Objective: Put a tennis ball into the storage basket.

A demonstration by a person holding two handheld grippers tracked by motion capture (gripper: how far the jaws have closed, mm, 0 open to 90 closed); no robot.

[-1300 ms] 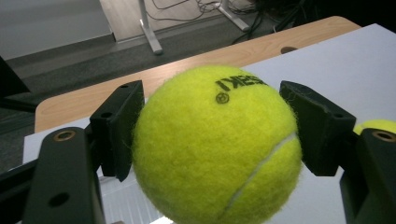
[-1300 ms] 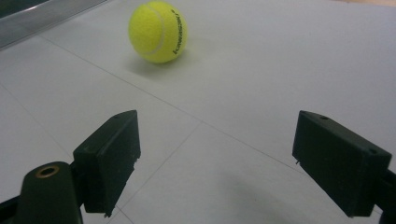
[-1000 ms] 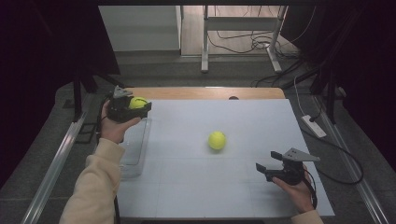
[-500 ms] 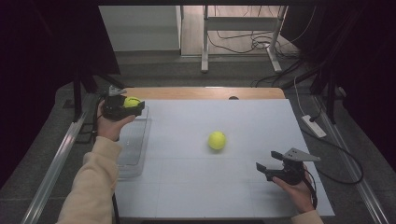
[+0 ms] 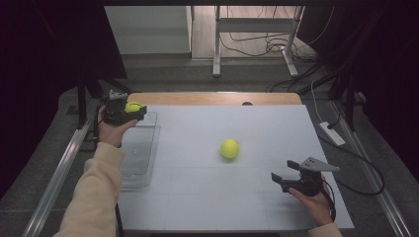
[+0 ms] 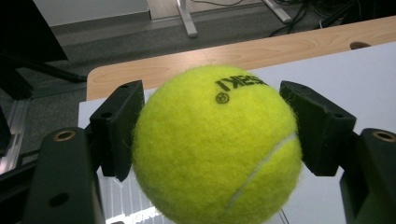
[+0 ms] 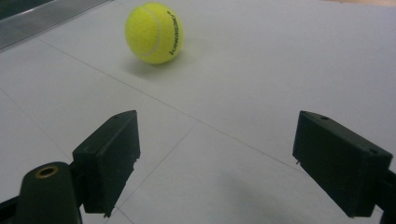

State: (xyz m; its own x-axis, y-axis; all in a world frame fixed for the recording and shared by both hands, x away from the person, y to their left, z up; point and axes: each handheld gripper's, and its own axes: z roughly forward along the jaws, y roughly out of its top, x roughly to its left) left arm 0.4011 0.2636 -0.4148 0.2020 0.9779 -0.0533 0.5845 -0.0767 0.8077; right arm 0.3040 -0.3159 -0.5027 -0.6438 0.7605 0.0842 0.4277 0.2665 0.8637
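white table top, grey carpet

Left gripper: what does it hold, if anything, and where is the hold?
The left gripper holds a tennis ball, its pads pressing the ball's two opposite sides.

In your left gripper view the held ball runs off the bottom edge and hides the table behind it; the print on it is upside down and partly cut by its curve. The clear tray is partly covered by your left hand and sleeve in the high view. In your right gripper view the right-hand jaw is clipped by the frame edge. Print on the loose ball is too small to read.
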